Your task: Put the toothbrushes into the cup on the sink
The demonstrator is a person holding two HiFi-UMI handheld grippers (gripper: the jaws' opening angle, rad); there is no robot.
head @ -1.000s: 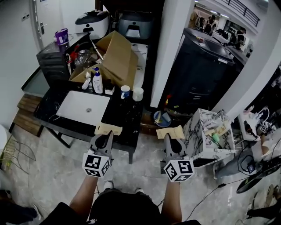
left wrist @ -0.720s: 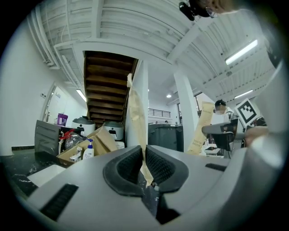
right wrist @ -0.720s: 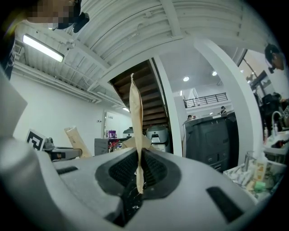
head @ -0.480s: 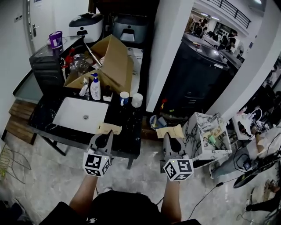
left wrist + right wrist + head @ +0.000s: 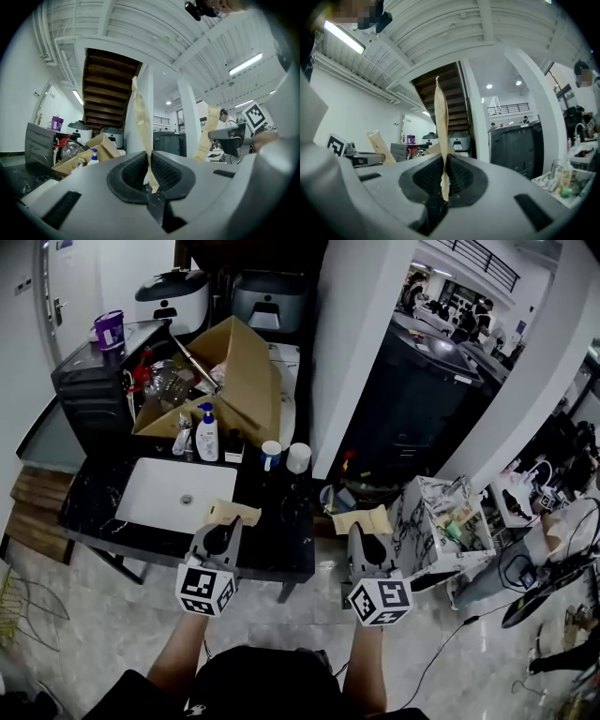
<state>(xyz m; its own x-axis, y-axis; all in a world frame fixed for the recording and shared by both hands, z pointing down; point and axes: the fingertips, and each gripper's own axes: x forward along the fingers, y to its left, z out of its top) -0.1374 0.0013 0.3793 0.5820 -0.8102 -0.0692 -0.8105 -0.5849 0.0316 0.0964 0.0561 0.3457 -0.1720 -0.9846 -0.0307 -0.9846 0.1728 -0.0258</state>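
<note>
Both toothbrushes gripped, cups ahead and not yet reached

The left gripper [image 5: 223, 532] is clamped on one paper-wrapped toothbrush [image 5: 232, 513], the right gripper [image 5: 367, 542] on a second wrapped toothbrush [image 5: 364, 521]; jaws are narrow, and each wrapper is pinched edge-on and sticks out past the tips. Two cups are seen at the back of the black counter [image 5: 272, 521], right of the sink [image 5: 178, 495]: a blue-marked cup [image 5: 271, 455] and a white cup [image 5: 298, 457], both upright. They lie forward of both grippers and between them. The left gripper is judged nearer, already at the counter edge, while the right one is off its right end. Each pack likely has to be tipped end-down over a mouth
</note>
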